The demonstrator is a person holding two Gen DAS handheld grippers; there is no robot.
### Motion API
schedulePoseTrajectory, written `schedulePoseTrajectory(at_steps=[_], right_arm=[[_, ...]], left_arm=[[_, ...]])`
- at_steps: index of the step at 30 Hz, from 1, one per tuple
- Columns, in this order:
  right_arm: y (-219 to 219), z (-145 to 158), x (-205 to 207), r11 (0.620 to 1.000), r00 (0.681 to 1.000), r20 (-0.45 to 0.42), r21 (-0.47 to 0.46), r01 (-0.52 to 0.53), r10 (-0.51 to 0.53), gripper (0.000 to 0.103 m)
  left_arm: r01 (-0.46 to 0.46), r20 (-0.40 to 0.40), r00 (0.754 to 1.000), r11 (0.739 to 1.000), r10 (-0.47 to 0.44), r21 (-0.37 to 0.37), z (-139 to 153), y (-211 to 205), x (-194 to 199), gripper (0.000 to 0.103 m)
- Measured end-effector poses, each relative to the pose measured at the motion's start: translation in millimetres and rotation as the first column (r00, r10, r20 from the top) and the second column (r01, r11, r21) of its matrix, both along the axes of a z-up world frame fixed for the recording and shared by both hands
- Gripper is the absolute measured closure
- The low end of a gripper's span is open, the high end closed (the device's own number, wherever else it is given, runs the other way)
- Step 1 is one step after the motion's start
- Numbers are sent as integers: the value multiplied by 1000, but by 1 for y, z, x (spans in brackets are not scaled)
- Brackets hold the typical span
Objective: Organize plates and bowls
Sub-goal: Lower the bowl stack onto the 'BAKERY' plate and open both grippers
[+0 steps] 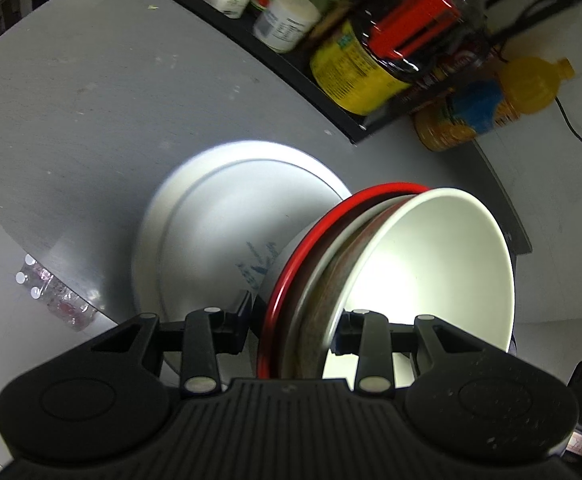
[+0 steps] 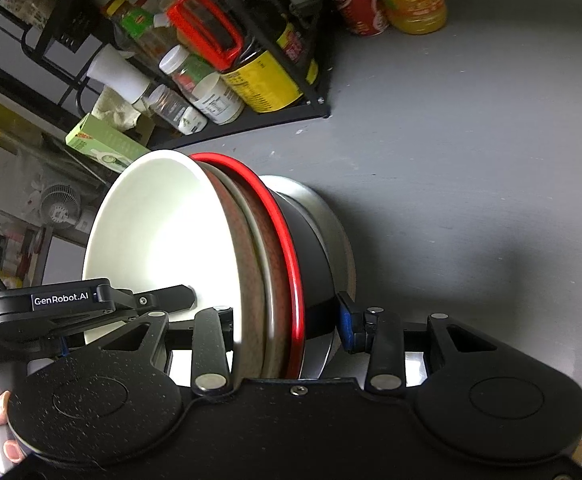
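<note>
Matte grey counter with pale scuffs, bounded at the rear by a black wire rack crowded with jars and bottles, among them a dark sauce jug with a yellow label and red handle; an orange juice bottle stands on the counter beside the rack's end. A green carton lies near the rack's other end, and a small white fan appears in the room beyond. A nested stack of bowls, outermost a black bowl with a red rim, then a brown speckled one, innermost a plain white bowl, is tilted on edge over a white plate with a blue motif lying on the counter. The left claw and right claw each straddle the stacked rims, clamped on the stack from opposite sides. The plate's near portion is hidden behind the stack and claw bodies; labels on the rack are blurred; whether the stack touches the plate cannot be determined. Clear water bottles appear beyond the counter edge.
</note>
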State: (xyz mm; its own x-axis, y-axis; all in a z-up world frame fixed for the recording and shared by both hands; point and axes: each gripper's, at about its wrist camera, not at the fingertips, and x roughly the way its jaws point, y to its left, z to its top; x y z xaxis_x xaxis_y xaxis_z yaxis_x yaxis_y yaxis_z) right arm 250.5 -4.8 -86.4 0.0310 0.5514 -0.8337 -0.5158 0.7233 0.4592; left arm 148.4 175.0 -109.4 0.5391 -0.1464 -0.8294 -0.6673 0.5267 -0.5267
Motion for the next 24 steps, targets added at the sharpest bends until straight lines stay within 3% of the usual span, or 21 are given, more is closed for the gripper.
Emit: schedulePoseTrajectory(at_steps=[9, 24], right_arm=[[26, -10, -1, 1000, 1000, -24, -10, 2, -2, 65], [33, -28, -7, 997, 996, -60, -46, 57, -60, 65]], left_arm=[[-33, -17, 999, 999, 33, 0, -12, 27, -3, 67], [18, -58, 998, 1000, -18, -8, -31, 46, 7, 68]])
